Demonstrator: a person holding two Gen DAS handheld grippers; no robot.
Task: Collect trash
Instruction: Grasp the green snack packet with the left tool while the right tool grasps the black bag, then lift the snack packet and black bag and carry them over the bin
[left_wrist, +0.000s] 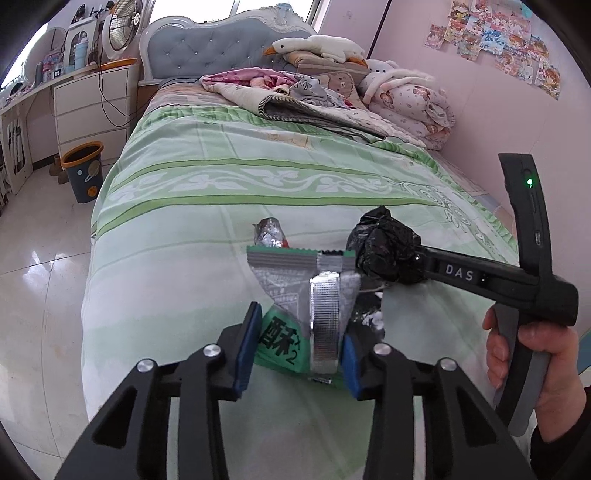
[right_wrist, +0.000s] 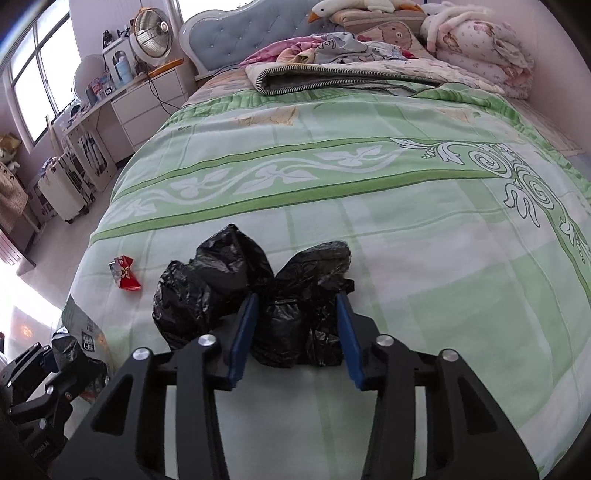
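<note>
Both our grippers are loaded: the left gripper (left_wrist: 301, 354) pinches a green wrapper (left_wrist: 291, 314), the right gripper (right_wrist: 297, 332) a black bag (right_wrist: 295, 325); either slippery film could slide free.

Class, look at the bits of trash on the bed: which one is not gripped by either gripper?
The small red and silver wrapper lies free on the bedspread. The green wrapper sits in the left gripper, the black bag in the right gripper.

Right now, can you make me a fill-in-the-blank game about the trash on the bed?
1. The left gripper holds a silver and ____ snack wrapper.
2. The right gripper has a crumpled ____ plastic bag between its fingers.
3. The small red wrapper lies on the ____ bedspread.
4. The trash bin on the floor has an ____ rim.

Missing words: green; black; green; orange
</note>
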